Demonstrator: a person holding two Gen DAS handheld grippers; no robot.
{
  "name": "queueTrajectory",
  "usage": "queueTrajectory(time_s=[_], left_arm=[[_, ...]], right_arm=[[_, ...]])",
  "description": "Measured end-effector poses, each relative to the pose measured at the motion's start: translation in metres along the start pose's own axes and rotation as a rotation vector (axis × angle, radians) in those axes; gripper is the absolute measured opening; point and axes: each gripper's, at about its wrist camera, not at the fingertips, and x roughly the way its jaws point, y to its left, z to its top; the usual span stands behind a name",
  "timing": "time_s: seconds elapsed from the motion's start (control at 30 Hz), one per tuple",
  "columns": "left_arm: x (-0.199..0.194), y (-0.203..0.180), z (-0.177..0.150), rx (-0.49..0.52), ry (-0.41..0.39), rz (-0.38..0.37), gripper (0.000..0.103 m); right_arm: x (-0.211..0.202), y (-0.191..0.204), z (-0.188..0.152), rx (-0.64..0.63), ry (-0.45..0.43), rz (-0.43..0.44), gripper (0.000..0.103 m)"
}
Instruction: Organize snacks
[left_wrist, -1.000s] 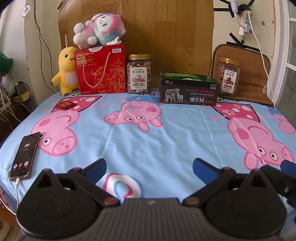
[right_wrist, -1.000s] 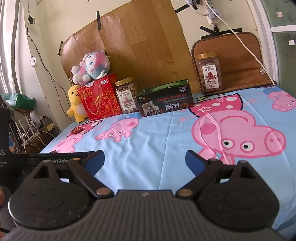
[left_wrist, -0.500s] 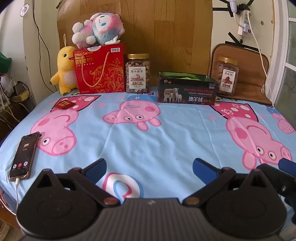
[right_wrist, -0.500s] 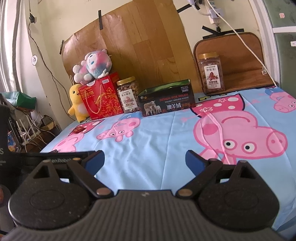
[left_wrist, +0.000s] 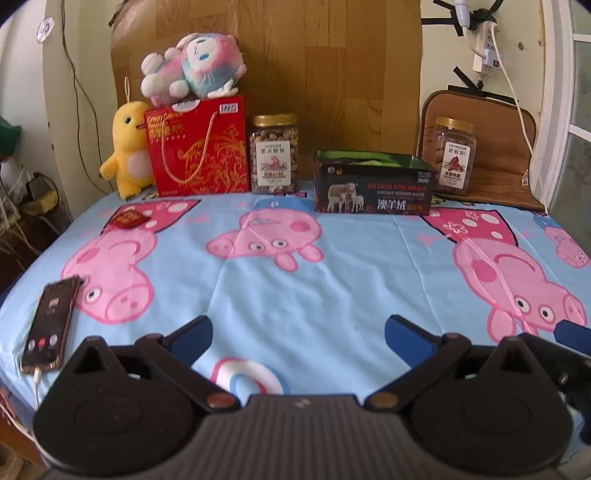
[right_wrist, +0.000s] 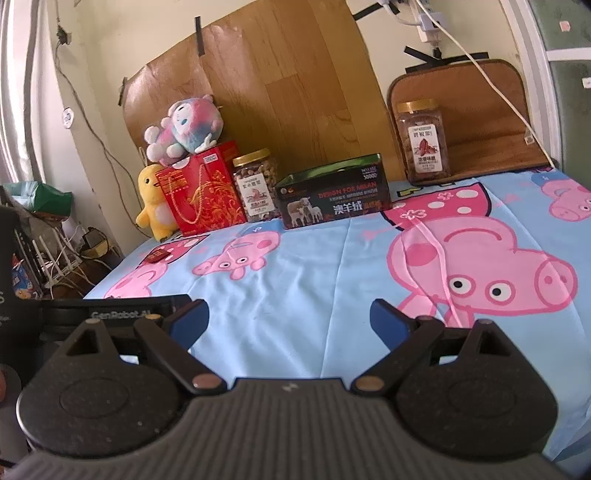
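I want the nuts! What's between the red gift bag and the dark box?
The jar of nuts stands between the red gift bag and the dark box, in both views.

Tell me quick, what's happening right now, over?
Left tool open, empty; right tool open, empty. Two snack jars, dark open box and red packet untouched along the back. Phone lies near left.

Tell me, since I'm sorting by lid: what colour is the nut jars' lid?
Gold on both nut jars; clearest in the left wrist view.
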Motion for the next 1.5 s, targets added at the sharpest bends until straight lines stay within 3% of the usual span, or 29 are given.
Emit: queueTrajectory(time_s=[0.2, 0.57, 0.7, 0.93, 1.23, 1.5], left_arm=[[0.018, 0.0, 0.027, 0.025, -0.051, -0.01, 0.103], [0.096, -0.014, 0.075, 0.01, 0.023, -0.045, 0.103], [0.134, -0.017, 0.084, 0.02, 0.096, -0.023, 0.103], [0.177, -0.016, 0.098, 0.009, 0.118, 0.008, 0.103], [0.19, -0.019, 0.084, -0.006, 0.173, -0.001, 0.103], [0.177, -0.021, 0.077, -0.013, 0.152, 0.002, 0.103]], right_arm=[[0.013, -0.008, 0.017, -0.005, 0.012, -0.014, 0.096], [0.073, -0.042, 0.055, 0.034, 0.079, -0.015, 0.096], [0.098, -0.045, 0.063, 0.027, 0.099, -0.022, 0.096], [0.136, -0.053, 0.072, 0.065, 0.106, -0.034, 0.096], [0.136, -0.062, 0.059, 0.098, 0.112, -0.054, 0.096], [0.126, -0.057, 0.052, 0.058, 0.095, -0.042, 0.096]])
